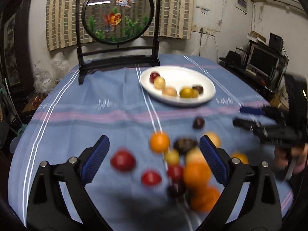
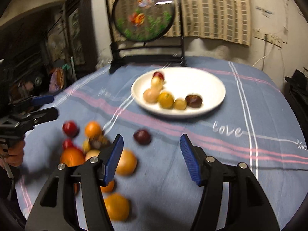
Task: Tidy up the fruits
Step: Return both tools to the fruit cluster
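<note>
Fruits point(image 1: 184, 165) lie blurred in a loose heap at the lower centre of my left wrist view, on the blue striped tablecloth point(image 1: 77, 104): an orange point(image 1: 159, 142) at the heap's upper left, two red ones to the left of the heap, larger orange ones low in the frame, and a dark one point(image 1: 198, 122) a little apart above them. My left gripper point(image 1: 154, 156) stands wide open, its blue pads spread either side of the heap with nothing pressed between them. In the upper middle of the frame sits a white plate point(image 1: 192, 73) holding six fruits, red, pale, yellow and dark. Behind it, at the top, stands a round goldfish screen point(image 1: 117, 12) in a black frame. My right gripper point(image 1: 238, 116) reaches in from the right edge, its two fingers apart.

From my right wrist view, the heap lies at lower left, partly hidden behind my left-hand finger, with one big orange fruit point(image 2: 126, 162) just beside that blue pad and another at the bottom of the frame. My right gripper point(image 2: 152, 160) is open, bare tablecloth point(image 2: 211, 165) between its pads. The dark fruit point(image 2: 142, 136) lies alone just above the gap. The plate point(image 2: 202, 80) is at centre, its fruits clustered toward its left and near side. My left gripper point(image 2: 53, 105) shows at the left edge, fingers parted, held by a hand point(image 2: 15, 154) below it. The goldfish screen point(image 2: 144, 13) stands at the top.
</note>
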Demonstrator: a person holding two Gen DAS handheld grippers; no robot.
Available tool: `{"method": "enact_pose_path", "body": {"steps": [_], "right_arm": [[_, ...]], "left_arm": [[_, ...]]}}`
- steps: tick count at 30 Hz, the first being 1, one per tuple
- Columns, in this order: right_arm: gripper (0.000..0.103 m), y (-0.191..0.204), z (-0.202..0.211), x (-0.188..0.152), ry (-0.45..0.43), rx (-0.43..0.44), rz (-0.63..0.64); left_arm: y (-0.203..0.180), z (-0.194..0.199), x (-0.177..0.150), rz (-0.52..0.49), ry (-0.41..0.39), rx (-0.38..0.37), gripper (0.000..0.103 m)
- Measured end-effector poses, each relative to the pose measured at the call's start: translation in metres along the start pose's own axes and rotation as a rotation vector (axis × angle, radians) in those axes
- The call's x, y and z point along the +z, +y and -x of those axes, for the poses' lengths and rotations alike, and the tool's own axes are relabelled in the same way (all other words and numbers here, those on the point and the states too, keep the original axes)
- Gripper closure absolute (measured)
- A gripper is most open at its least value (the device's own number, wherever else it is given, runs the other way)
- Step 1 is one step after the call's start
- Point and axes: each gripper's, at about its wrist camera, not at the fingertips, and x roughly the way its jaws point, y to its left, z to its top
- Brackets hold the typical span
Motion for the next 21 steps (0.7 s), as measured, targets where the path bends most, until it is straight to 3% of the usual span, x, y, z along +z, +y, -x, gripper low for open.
{"method": "enact_pose_path", "body": {"steps": [5,9,13,21], "right_arm": [[0.041,0.016,0.007,-0.013,0.033,0.058,0.074],[0.041,0.03,0.014,-0.018,0.051,0.14,0.127],[0.041,0.042,0.019,-0.027,0.065,0.159,0.187],[0.041,0.048,0.012,-0.044,0.143,0.133,0.228]], "left_arm": [[-0.025,0.024,-0.049,-0.011,0.025,-0.005,0.006],[-0.047,0.026,-0.07,-0.079,0.034,-0.018,0.005],[-0.051,0.028,-0.073,-0.111,0.012,-0.012,0.005],[-0.049,0.02,-0.072,-0.109,0.058,-0.073,0.005]]}}
